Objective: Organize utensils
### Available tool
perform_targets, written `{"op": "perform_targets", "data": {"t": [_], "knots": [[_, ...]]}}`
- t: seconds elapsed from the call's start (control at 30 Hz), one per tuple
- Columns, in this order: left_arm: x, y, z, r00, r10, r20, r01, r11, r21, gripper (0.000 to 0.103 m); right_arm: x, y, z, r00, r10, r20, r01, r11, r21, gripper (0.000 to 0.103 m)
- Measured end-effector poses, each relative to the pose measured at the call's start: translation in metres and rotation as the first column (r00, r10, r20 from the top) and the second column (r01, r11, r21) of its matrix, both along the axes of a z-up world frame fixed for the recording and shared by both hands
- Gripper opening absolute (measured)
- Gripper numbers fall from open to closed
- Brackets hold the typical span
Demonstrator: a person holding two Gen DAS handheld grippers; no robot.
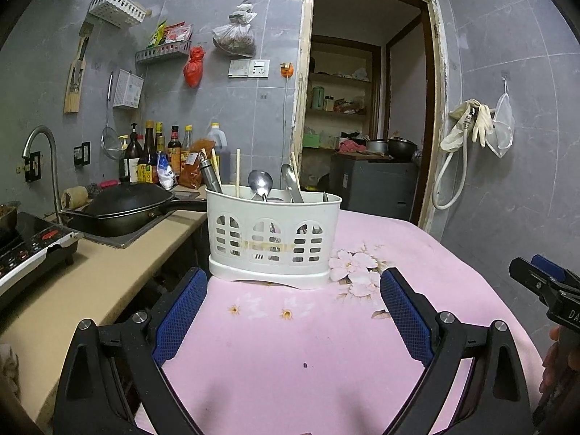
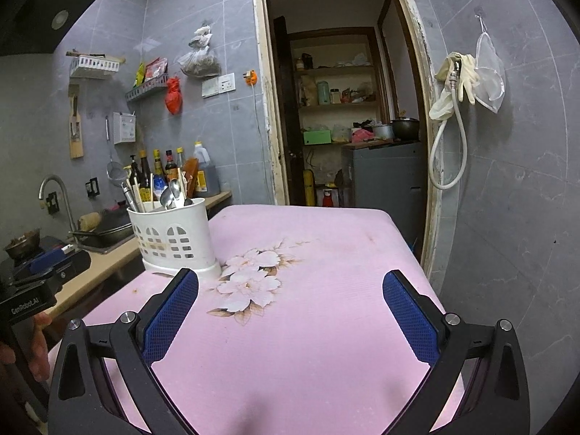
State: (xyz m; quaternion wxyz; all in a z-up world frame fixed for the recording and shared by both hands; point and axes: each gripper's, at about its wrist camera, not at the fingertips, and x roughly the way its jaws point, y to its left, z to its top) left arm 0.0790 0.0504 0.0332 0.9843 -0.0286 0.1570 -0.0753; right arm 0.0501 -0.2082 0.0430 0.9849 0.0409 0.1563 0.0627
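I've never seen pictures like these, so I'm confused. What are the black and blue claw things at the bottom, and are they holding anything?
Those are tongs that a person holds, one in each hand. Each pair has a small camera that looks forward along its two fingers, so each picture shows its own tongs at the bottom. One picture comes from the left tongs, the other from the right tongs. Both pairs are wide open and hold nothing. Below them is a table with a pink flowered cloth. On it stands a white holder with spoons and chopsticks sticking out of the top. The left tongs face it straight on; for the right tongs it sits off to the left. Beside the table is a kitchen counter with a black pan.
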Motion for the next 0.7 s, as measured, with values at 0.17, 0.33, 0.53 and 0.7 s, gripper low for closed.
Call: {"op": "perform_targets", "data": {"t": [0.17, 0.33, 0.53, 0.7], "knots": [[-0.0013, -0.0005, -0.0024, 1.000, 0.001, -0.002, -0.001, 1.000, -0.007, 0.094, 0.0008, -0.0011, 0.0002, 1.000, 0.008, -0.014, -0.008, 1.000, 0.014, 0.103], [-0.0020, -0.0011, -0.0032, 1.000, -0.001, -0.006, 0.001, 1.000, -0.006, 0.094, 0.0018, -0.0007, -0.0013, 1.000, 0.008, -0.021, -0.007, 1.000, 0.016, 0.103], [-0.0010, -0.0018, -0.0043, 1.000, 0.000, -0.014, 0.000, 1.000, -0.010, 0.094, 0.0031, 0.0015, -0.0025, 0.999, 0.009, -0.034, -0.008, 1.000, 0.015, 0.103], [0.0004, -0.0003, -0.0046, 1.000, 0.000, -0.019, 0.000, 1.000, -0.017, 0.094, 0.0056, 0.0031, -0.0025, 0.999, 0.010, -0.040, -0.009, 1.000, 0.012, 0.103]]}}
